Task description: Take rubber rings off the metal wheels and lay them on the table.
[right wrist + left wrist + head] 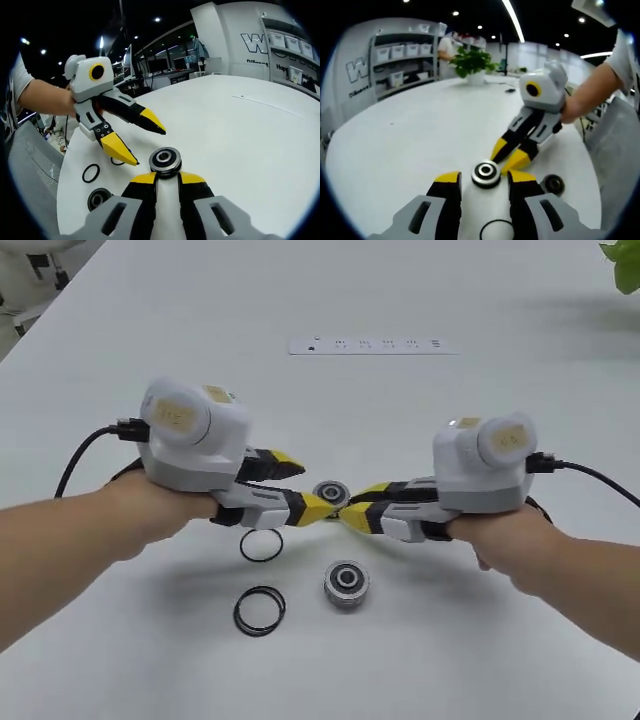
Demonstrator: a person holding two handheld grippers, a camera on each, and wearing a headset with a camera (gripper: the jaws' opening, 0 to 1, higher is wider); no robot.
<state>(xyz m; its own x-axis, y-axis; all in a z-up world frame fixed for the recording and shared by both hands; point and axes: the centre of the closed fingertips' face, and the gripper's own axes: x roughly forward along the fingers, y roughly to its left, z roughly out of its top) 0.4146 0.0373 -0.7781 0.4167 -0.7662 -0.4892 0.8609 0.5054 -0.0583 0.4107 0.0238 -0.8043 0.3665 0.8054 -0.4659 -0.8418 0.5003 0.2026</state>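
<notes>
Your left gripper point(484, 179) holds its yellow-tipped jaws apart with a metal wheel point(486, 173) at their tips on the white table point(410, 135), the right gripper point(507, 156) close beyond it, a second wheel point(552, 184) alongside and a rubber ring point(496, 229) nearest you.

A lab-like workroom: bin-stocked shelves point(400, 65) beside a white table point(420, 130).

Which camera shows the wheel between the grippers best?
Right gripper view: the wheel stands large and unblocked beyond the jaws. Left gripper view shows it nearly as well; head view shows it small, partly hidden.
</notes>
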